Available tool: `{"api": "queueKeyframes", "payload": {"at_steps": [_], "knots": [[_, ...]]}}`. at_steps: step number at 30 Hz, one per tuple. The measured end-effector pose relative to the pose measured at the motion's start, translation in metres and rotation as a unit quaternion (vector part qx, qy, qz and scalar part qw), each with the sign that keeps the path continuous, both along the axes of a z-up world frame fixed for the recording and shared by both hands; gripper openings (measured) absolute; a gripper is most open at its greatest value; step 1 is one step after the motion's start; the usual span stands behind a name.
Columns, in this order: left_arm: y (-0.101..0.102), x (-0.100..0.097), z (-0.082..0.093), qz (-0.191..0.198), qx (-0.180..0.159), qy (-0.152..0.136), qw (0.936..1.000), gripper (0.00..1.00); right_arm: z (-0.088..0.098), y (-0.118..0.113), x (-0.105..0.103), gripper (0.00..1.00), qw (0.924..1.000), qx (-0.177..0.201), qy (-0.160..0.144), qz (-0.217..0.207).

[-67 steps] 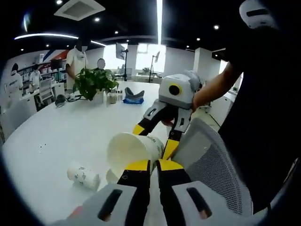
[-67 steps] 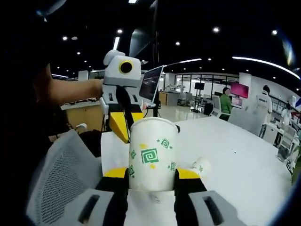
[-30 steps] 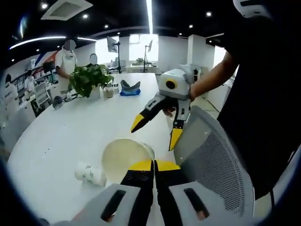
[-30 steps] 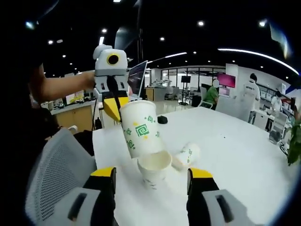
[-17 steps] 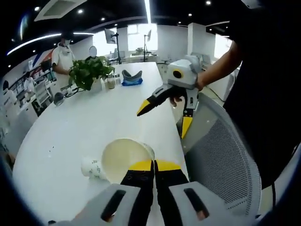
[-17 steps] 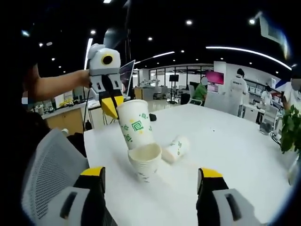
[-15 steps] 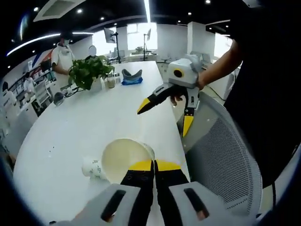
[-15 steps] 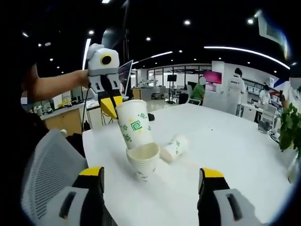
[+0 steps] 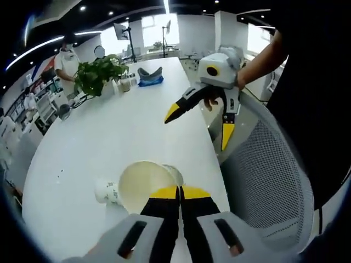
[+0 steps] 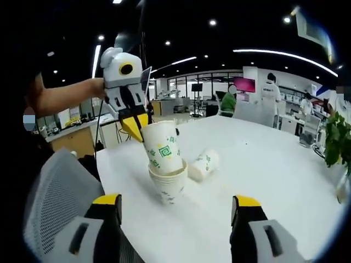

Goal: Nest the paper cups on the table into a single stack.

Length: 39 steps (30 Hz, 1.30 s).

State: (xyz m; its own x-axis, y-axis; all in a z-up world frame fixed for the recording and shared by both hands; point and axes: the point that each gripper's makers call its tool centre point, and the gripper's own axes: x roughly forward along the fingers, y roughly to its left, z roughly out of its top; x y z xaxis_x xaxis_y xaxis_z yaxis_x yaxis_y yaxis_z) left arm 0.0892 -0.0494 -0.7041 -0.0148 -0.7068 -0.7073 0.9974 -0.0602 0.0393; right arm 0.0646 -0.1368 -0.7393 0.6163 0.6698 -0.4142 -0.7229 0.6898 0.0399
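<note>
Jaws on my left gripper (image 9: 179, 193) are pressed together on the rim of the held cup (image 10: 163, 147), pinching its wall; in the right gripper view that gripper (image 10: 143, 129) comes down from about eleven o'clock and lowers this cup, tilted, partway into the standing cup (image 10: 170, 186) on the white table (image 10: 263, 181). It is not seated yet, as far as I can judge: most of the upper cup's printed side rides above the lower rim.

My right gripper (image 10: 176, 204) is spread wide and holds nothing; in the left gripper view it (image 9: 204, 121) hangs at about one o'clock above the table's edge, beside a grey mesh chair (image 9: 266, 181).

Outward from the pair, a third cup (image 10: 203, 164) lies on its side at about two o'clock of the standing cup, just beside it; in the left gripper view it (image 9: 106, 192) sits at nine o'clock of the held cup's mouth (image 9: 145, 184).

So I judge one nesting nearly made and the lying cup left to add.
</note>
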Motion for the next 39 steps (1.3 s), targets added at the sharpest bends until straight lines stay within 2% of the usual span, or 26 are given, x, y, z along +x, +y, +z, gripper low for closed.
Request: {"api": "queueKeyframes", "payload": {"at_steps": [7, 19, 39], "knots": [[-0.004, 0.005, -0.015, -0.014, 0.021, -0.009, 0.9996, 0.00, -0.002, 0.000, -0.001, 0.83, 1.0000, -0.005, 0.001, 0.001], [-0.011, -0.003, -0.018, -0.035, 0.035, -0.009, 0.9988, 0.00, -0.002, -0.002, 0.000, 0.82, 1.0000, -0.006, -0.001, -0.001], [-0.019, -0.009, -0.037, -0.051, 0.043, 0.024, 0.9975, 0.00, -0.004, -0.004, 0.001, 0.81, 0.9999, -0.009, 0.000, -0.005]]}}
